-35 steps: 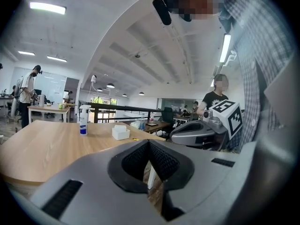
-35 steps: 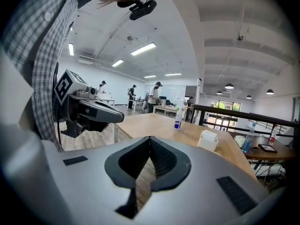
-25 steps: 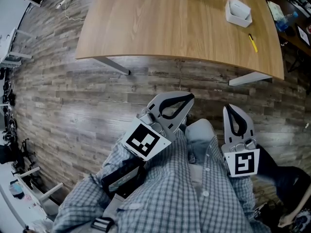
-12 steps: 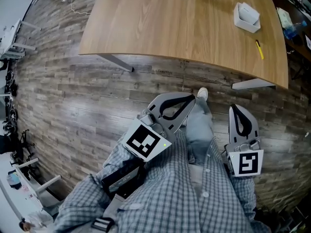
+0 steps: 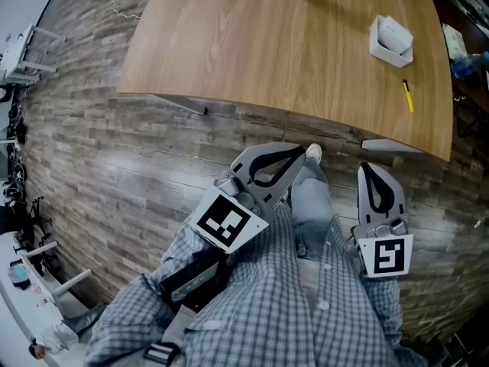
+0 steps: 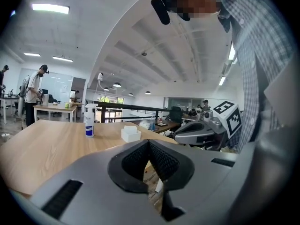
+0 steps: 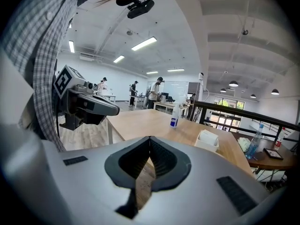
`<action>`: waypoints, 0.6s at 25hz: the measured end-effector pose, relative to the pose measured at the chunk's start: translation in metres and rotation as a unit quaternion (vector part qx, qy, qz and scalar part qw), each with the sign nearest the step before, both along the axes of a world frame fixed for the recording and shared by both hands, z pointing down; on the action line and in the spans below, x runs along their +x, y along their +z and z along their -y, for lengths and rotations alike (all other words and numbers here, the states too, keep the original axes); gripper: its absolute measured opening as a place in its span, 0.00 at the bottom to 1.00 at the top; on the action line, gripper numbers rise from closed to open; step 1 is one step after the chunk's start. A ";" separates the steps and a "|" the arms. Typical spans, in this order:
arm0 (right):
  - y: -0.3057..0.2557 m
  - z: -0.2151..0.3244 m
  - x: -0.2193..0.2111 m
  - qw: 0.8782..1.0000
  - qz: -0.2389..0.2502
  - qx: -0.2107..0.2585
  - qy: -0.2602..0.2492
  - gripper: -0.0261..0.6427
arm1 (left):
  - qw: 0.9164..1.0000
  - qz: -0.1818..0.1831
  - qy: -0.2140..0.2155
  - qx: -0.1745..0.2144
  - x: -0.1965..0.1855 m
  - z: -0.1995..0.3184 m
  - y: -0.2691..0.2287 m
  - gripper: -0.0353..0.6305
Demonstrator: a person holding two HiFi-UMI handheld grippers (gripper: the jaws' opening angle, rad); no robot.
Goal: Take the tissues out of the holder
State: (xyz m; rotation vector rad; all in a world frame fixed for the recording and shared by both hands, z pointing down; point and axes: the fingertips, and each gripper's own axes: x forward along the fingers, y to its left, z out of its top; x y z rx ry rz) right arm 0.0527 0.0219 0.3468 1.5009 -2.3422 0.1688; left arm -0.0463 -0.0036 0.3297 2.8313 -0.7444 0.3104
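Left tool (image 5: pixel 296 156) and right tool (image 5: pixel 368 170) both fully closed, gripping nothing, near the person's lap. White rectangular tissue holder (image 5: pixel 390 50) with white tissues (image 5: pixel 395 30) sits far right on light wooden counter (image 5: pixel 252 52), well apart.

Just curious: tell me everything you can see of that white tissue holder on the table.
The tissue holder is a white open-topped box with white tissues standing out of its top. It sits upright on the wooden table, toward the right side; a yellow pen lies apart from it. Nothing else touches it.
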 end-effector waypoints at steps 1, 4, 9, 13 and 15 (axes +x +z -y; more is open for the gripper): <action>0.000 0.006 0.003 1.000 0.000 0.000 -0.003 0.06 | 1.000 0.000 -0.003 -0.001 0.003 0.006 0.000 0.06; 0.001 0.025 0.014 1.000 0.005 -0.002 -0.008 0.06 | 1.000 0.004 -0.011 -0.004 0.012 0.022 0.002 0.06; 0.003 0.051 0.026 1.000 0.009 -0.001 -0.020 0.06 | 1.000 0.009 -0.020 -0.009 0.025 0.045 0.004 0.06; 0.003 0.070 0.039 1.000 0.015 0.000 -0.023 0.06 | 1.000 0.012 -0.021 -0.008 0.041 0.064 0.004 0.06; 0.003 0.080 0.046 1.000 0.015 0.001 -0.025 0.06 | 1.000 0.014 -0.020 -0.003 0.049 0.074 0.003 0.06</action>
